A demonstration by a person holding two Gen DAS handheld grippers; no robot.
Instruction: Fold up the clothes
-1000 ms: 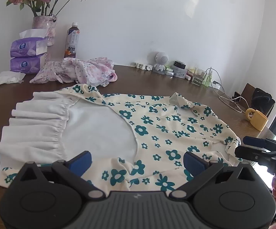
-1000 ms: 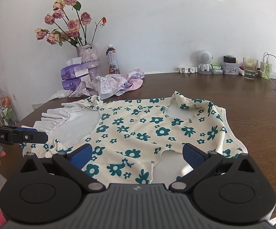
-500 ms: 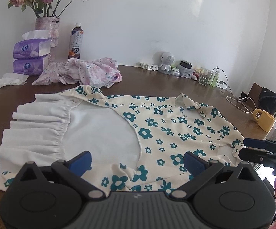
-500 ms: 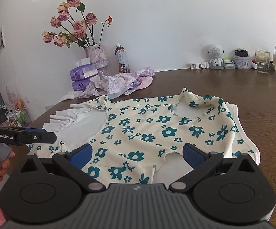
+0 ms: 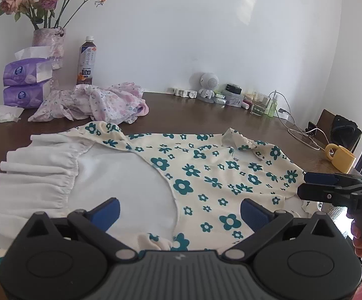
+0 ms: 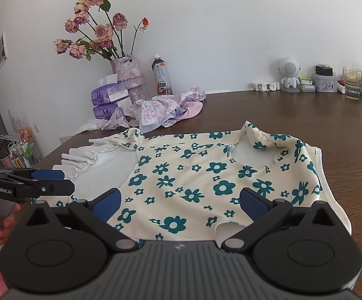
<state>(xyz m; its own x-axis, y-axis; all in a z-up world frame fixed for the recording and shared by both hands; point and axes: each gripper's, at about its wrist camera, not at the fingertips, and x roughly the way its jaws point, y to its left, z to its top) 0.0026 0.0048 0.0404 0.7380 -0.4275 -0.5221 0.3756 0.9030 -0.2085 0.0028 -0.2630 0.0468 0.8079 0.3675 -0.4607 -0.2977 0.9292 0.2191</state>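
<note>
A cream dress with teal flowers (image 5: 213, 175) (image 6: 193, 175) lies spread flat on the brown table (image 5: 193, 115), its white ruffled part (image 5: 35, 175) to the left. My left gripper (image 5: 179, 211) hovers open over the dress's near edge, with nothing between its blue pads. My right gripper (image 6: 180, 203) is open too, above the near hem on the right side. Each one shows in the other's view: the right gripper (image 5: 303, 185) at the dress's right edge, the left gripper (image 6: 68, 181) by the ruffles. A hand holds each.
A crumpled pink floral garment (image 5: 93, 102) lies behind the dress. The back left holds a vase of roses (image 6: 128, 80), tissue packs (image 5: 23, 85) and a bottle (image 5: 87, 62). A yellow mug (image 5: 341, 158), a glass (image 6: 353, 83), cables and small items line the back right.
Both grippers have drifted slightly inward along the dress's near edge, each showing farther into the other's view. Both stayed open. The dress has not moved.
</note>
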